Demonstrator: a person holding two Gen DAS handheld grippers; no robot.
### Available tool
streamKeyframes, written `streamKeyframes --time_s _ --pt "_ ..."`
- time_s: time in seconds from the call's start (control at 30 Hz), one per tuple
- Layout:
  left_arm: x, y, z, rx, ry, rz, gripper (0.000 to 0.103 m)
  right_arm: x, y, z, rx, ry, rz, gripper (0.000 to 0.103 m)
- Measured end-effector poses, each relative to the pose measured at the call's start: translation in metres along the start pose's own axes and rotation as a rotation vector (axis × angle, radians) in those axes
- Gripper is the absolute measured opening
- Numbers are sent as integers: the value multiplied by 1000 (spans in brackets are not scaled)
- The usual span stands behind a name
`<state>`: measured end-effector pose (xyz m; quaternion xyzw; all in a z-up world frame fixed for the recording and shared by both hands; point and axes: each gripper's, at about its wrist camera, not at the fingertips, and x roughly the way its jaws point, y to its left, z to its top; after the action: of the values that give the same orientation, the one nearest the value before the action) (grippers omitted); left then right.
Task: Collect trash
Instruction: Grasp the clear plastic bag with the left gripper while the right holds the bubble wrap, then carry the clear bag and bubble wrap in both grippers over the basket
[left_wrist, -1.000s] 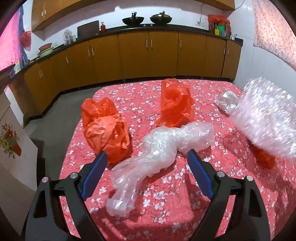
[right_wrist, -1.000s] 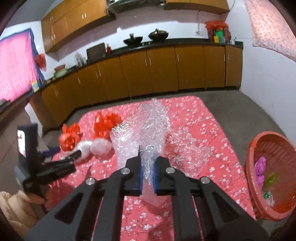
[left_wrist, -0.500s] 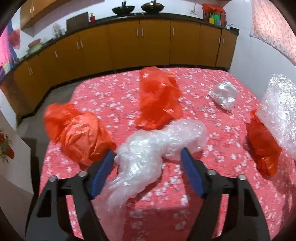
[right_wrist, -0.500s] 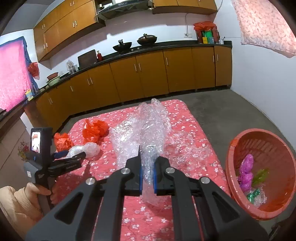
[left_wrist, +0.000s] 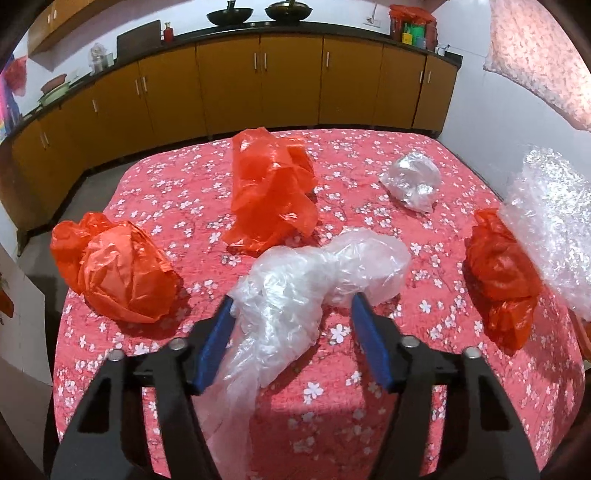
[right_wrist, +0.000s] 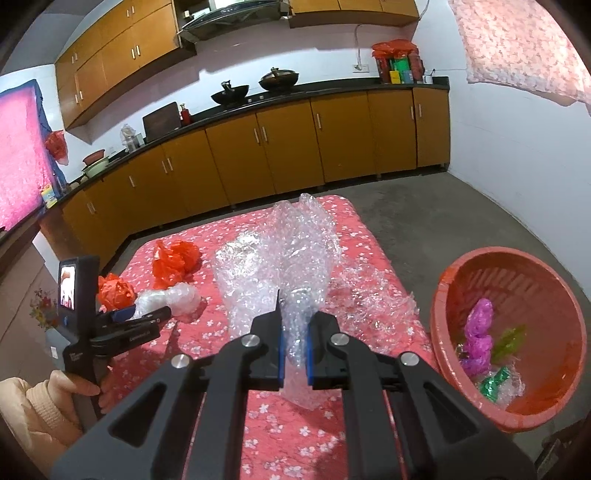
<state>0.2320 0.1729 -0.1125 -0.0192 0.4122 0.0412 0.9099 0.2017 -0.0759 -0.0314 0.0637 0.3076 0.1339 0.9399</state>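
Observation:
My left gripper (left_wrist: 291, 306) is open, its blue pads on either side of a crumpled clear plastic bag (left_wrist: 314, 280) that lies on the red flowered table (left_wrist: 332, 417). Three red plastic bags lie around it: left (left_wrist: 114, 273), middle back (left_wrist: 269, 188), right (left_wrist: 502, 280). A small clear bag (left_wrist: 412, 181) lies far right. My right gripper (right_wrist: 294, 314) is shut on a sheet of bubble wrap (right_wrist: 284, 254) and holds it above the table; the sheet also shows in the left wrist view (left_wrist: 554, 221). The left gripper shows in the right wrist view (right_wrist: 147, 315).
A red plastic basket (right_wrist: 454, 295) stands on the floor right of the table, with purple and green wrappers in it. More clear film (right_wrist: 373, 299) lies on the table near the basket side. Wooden kitchen cabinets (right_wrist: 295, 147) line the back wall.
My left gripper has moved forward so the clear bag now sits between its open pads. My right gripper has lifted the bubble wrap higher and turned toward the basket.

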Motion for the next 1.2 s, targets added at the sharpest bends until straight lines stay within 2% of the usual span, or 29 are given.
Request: streamKeyframes --time_s 0.03,0.2,0.67,0.93,1.2 --pt "0 -1 0 3 4 -5 43 -2 -2 0 6 -2 -3 9" --pt "-8 -2 -8 1 -13 -18 34 -9 -9 0 22 -14 -7 9" --pt "-57 -3 -12 -29 -80 -28 32 -34 -24 0 50 -61 -17 9" --pt "-92 -38 2 8 -144 -70 32 -53 -44 0 83 -99 -43 9" --pt "-113 -92 12 77 -188 -153 32 -72 -77 -2 125 -130 -105 9"
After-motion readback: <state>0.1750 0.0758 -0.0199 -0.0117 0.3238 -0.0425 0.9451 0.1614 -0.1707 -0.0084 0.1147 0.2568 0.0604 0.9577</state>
